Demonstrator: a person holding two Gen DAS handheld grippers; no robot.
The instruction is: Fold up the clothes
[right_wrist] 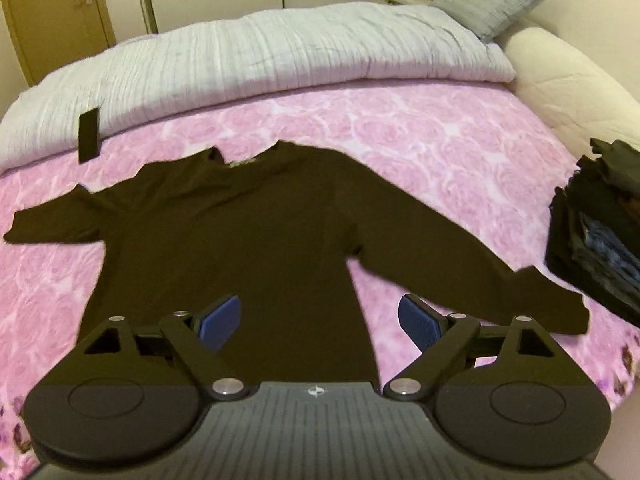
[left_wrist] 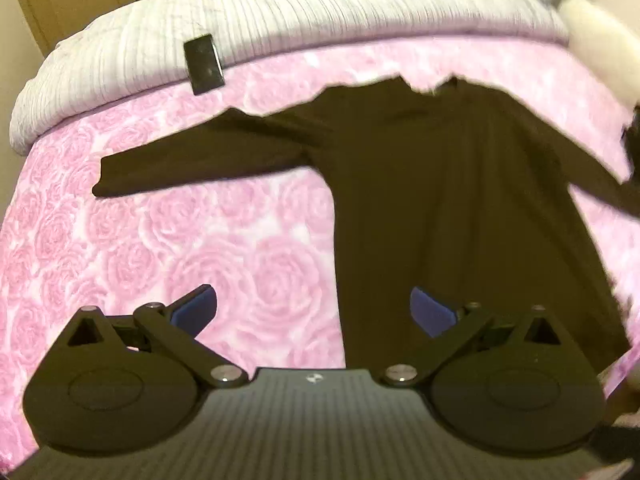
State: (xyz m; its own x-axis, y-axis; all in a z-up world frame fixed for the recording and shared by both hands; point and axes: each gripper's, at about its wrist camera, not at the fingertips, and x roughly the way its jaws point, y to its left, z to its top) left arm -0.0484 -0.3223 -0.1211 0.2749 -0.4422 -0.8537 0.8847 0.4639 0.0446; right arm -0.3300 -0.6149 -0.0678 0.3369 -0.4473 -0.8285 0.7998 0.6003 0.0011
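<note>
Hand-held grippers [left_wrist: 314,314] [right_wrist: 320,320] agape (2, empty)

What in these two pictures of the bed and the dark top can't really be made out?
- Dark top: bottom hem hidden behind the right tongs in the right view.
- Right sleeve end: cut off by the edge in the left view.
- Neck label: too small and blurred.
- Folded pile: cut off by the edge; separate items unclear.
- Flat black object: blurred, unidentifiable.

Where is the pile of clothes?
In the right wrist view, the pile sits at the right edge on the pink blanket, beside the shirt's sleeve.
</note>
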